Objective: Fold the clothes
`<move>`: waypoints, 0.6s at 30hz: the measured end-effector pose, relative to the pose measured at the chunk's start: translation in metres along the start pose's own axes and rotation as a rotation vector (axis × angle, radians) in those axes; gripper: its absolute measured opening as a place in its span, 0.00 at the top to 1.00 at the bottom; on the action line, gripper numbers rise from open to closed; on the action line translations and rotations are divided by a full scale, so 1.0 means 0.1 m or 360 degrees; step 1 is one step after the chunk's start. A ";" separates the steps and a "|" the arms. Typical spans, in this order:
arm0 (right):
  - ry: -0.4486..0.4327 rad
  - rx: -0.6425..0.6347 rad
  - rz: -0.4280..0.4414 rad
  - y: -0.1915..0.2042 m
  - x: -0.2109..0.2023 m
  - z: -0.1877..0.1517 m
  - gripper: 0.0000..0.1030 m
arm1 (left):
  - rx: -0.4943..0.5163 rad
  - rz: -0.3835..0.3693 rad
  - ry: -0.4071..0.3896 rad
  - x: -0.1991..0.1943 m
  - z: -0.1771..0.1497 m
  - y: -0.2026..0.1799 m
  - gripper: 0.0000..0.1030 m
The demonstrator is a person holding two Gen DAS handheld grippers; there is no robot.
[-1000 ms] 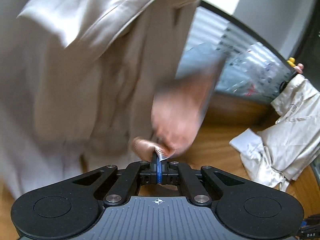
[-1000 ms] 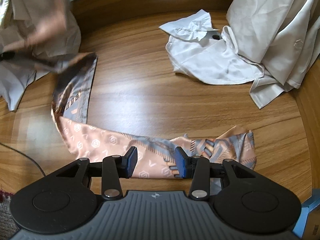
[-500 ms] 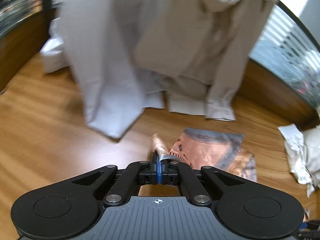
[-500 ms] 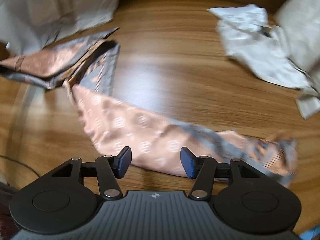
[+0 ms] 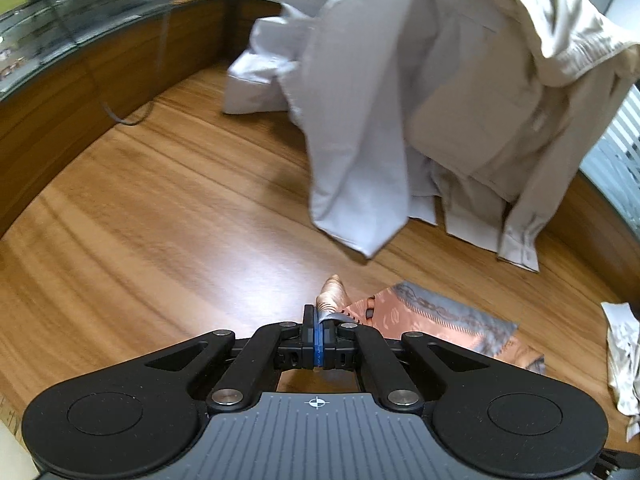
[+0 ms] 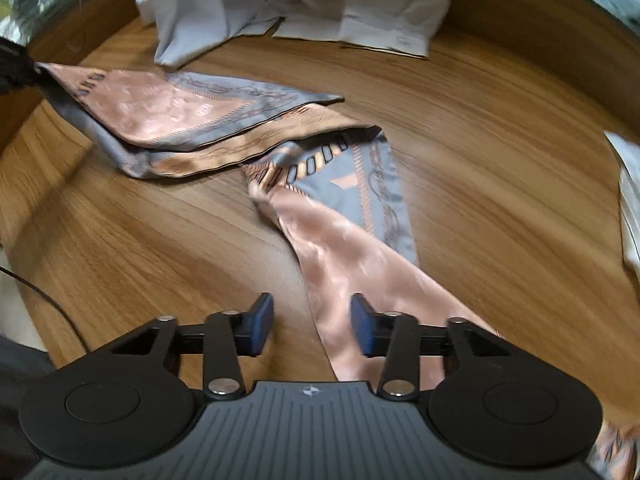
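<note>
Scarf (image 6: 192,112), pink and grey patterned silk, spread across the wooden surface (image 6: 480,160), partly doubled over at the far left and trailing in a long strip toward the near right. Left gripper (image 5: 318,334) pinched tight on one corner of it, fingers (image 5: 308,330) closed with cloth poking out between them. Right gripper (image 6: 312,330) poised low over the trailing strip, fingers (image 6: 262,320) spread wide, gripping nothing. Pale shirts (image 5: 360,120) heaped at the far side, hanging down onto the wood just beyond the scarf. Crumpled white garment (image 5: 624,360) off to the right edge. Dark cable (image 5: 128,116) lying near the back wall.
</note>
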State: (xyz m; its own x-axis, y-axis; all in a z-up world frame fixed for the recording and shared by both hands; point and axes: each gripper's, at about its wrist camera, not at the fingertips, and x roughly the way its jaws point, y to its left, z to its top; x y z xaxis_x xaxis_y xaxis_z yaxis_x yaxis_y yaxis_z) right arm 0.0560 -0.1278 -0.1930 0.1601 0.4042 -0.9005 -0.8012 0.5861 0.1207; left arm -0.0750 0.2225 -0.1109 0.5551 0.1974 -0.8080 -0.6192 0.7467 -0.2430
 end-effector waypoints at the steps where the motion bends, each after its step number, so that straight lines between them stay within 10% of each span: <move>1: 0.0003 -0.0021 -0.0010 0.03 0.04 0.03 0.76 | -0.0010 0.0006 -0.0009 -0.03 0.01 0.04 0.98; 3: 0.0008 -0.0055 -0.0044 0.04 0.07 0.08 0.99 | -0.0033 0.0026 -0.0027 -0.08 0.04 0.11 0.98; 18: 0.0057 0.0031 -0.0410 -0.78 -0.90 -0.53 1.00 | -0.0160 -0.0012 0.0156 -0.21 -0.27 0.17 0.98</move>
State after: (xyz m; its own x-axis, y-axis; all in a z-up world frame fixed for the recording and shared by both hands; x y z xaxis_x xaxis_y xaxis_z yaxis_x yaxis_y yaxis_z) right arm 0.0733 -0.2474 -0.1435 0.3366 0.2147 -0.9168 -0.7252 0.6802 -0.1070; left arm -0.1118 0.2136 -0.1129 0.5059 0.1254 -0.8534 -0.6706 0.6794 -0.2978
